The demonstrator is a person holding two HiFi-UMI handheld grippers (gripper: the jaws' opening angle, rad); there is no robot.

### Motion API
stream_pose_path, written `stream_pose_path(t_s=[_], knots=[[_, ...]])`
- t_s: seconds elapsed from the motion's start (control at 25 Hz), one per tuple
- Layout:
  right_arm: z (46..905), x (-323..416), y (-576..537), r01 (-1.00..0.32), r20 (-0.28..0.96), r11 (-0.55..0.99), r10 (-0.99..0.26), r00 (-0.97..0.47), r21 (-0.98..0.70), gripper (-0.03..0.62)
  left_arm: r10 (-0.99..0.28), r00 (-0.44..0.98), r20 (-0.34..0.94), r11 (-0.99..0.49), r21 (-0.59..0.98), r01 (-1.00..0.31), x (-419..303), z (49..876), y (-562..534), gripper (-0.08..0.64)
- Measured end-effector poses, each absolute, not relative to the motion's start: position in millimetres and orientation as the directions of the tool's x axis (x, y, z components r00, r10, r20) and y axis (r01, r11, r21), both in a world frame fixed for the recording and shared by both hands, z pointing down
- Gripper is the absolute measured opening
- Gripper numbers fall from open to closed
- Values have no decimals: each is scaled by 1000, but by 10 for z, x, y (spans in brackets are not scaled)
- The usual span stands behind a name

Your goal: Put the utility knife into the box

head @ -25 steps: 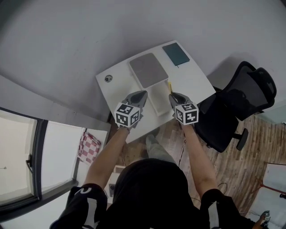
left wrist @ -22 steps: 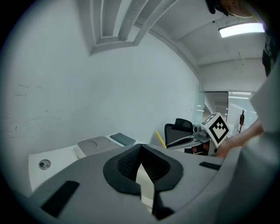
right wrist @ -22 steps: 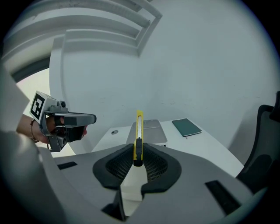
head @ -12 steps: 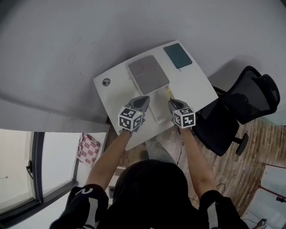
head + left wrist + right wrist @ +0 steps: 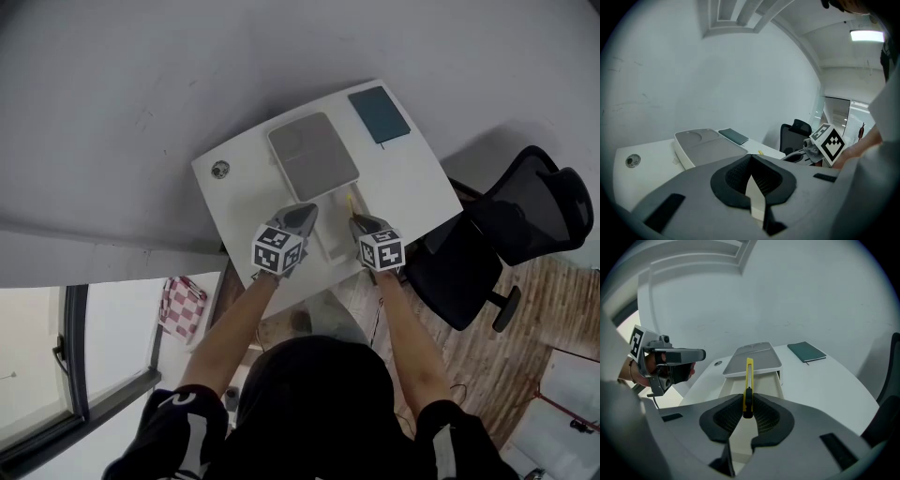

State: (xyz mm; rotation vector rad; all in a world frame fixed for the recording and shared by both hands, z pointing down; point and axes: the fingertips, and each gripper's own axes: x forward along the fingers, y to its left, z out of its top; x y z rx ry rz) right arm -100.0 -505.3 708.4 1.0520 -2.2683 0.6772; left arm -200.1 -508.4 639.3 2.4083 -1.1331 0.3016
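Note:
A yellow utility knife (image 5: 749,373) sticks forward out of my right gripper (image 5: 747,405), which is shut on its handle. The knife hangs over the open white box (image 5: 780,378), whose grey lid (image 5: 754,359) lies at the far end. From the head view, the box (image 5: 334,231) sits between my two grippers at the table's near side, and the knife (image 5: 352,202) points away from me. My left gripper (image 5: 300,218) hovers at the box's left edge, its jaws shut and holding nothing. In the left gripper view the left gripper (image 5: 751,159) faces the lid (image 5: 705,143).
A teal notebook (image 5: 379,114) lies at the far right corner of the white table (image 5: 417,178). A round cable hole (image 5: 220,169) sits at the far left. A black office chair (image 5: 516,234) stands to the right of the table.
Both grippers have edged forward and closer together over the box. The right one has carried the knife further over the opening.

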Motion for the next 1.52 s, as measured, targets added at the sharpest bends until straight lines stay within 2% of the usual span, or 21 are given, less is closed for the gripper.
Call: stream_pose_path(t_s=[1.52], knots=[[7544,-1145,-5082,-788,753,555,-391,-530,-267,88,-661,628,411,-528,339,-778,-2091,6627,-5150,26]])
